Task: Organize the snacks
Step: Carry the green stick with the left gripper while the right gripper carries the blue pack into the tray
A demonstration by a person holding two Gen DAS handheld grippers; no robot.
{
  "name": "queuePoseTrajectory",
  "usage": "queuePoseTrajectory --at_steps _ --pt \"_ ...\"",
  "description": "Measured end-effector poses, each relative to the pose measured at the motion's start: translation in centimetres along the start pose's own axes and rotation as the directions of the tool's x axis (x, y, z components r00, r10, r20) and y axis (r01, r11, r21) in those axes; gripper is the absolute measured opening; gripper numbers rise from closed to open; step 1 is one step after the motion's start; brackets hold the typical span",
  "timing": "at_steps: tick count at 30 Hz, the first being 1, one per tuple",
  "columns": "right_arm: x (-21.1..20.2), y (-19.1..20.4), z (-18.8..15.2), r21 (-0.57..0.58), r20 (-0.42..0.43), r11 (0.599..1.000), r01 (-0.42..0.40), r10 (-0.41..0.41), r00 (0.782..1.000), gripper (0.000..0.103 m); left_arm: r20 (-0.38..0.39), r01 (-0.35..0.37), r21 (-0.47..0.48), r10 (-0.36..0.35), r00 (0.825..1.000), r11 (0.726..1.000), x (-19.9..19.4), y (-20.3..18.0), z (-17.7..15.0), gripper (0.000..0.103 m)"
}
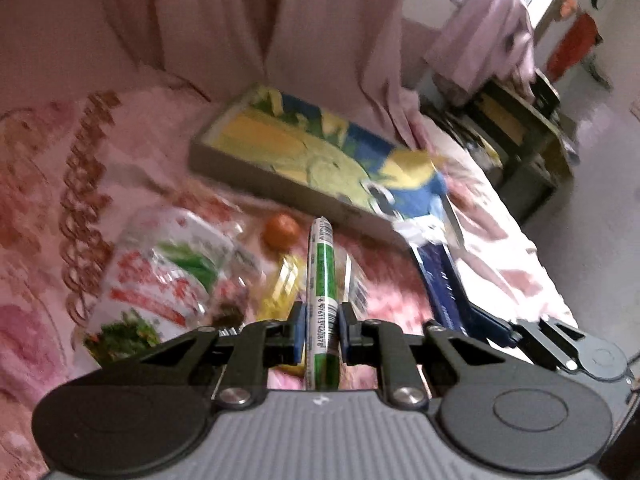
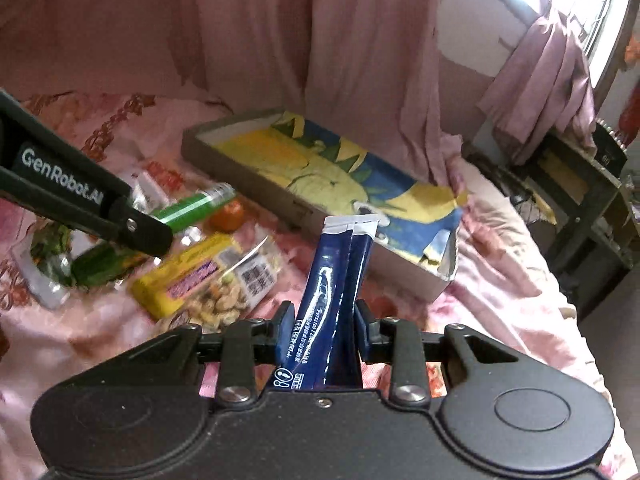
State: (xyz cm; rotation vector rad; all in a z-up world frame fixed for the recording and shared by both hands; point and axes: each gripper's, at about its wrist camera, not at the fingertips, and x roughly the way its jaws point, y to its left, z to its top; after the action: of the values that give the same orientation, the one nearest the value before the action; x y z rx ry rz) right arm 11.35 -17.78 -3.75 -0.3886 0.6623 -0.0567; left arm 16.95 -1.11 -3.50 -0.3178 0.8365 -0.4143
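Note:
My left gripper (image 1: 322,320) is shut on a green-and-white sausage stick (image 1: 321,276) that points away from me, held above the pink bedspread. My right gripper (image 2: 322,320) is shut on dark blue sachets (image 2: 340,276) with white tops. A shallow grey box (image 1: 248,182) lined with yellow-and-blue paper lies ahead of both grippers on the bed; the same box (image 2: 248,184) shows in the right wrist view. From there the green stick (image 2: 196,204) sticks out past a left gripper finger (image 2: 136,228). The blue sachets (image 1: 440,276) also appear at the right of the left view.
Loose snacks lie on the bedspread: a yellow nut packet (image 2: 200,280), a small orange round item (image 2: 228,214), a green packet (image 2: 104,264) and a clear red-and-green bag (image 1: 160,276). Pink curtains hang behind. A dark shelf unit (image 2: 580,200) stands past the bed's right edge.

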Motion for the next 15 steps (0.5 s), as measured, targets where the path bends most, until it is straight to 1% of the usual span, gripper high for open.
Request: queuePoseTrajectory --at_steps 3,8,11,15 --pt "0.6 -0.5 0.8 0.014 0.033 1.000 0.018 -0.018 0.999 0.033 0.041 -0.026 -0.008 0.026 0.999 1.000 0.5 0.1 1.3 0.018" --pt "1.9 -1.4 2.2 0.015 0.093 0.999 0.047 -0.048 0.994 0.033 0.109 -0.029 -0.042 0.033 0.993 0.999 2.2 0.4 3.7 0.018" --pt "2.8 -2.0 3.2 0.034 0.111 0.998 0.054 -0.058 0.992 0.033 0.143 -0.010 -0.063 0.019 0.989 0.998 3.9 0.5 5.0 0.018" --pt "4.5 -2.9 4.5 0.079 0.120 0.995 0.059 -0.068 0.990 0.033 0.178 0.004 -0.058 0.007 0.984 0.998 6.1 0.5 6.5 0.018"
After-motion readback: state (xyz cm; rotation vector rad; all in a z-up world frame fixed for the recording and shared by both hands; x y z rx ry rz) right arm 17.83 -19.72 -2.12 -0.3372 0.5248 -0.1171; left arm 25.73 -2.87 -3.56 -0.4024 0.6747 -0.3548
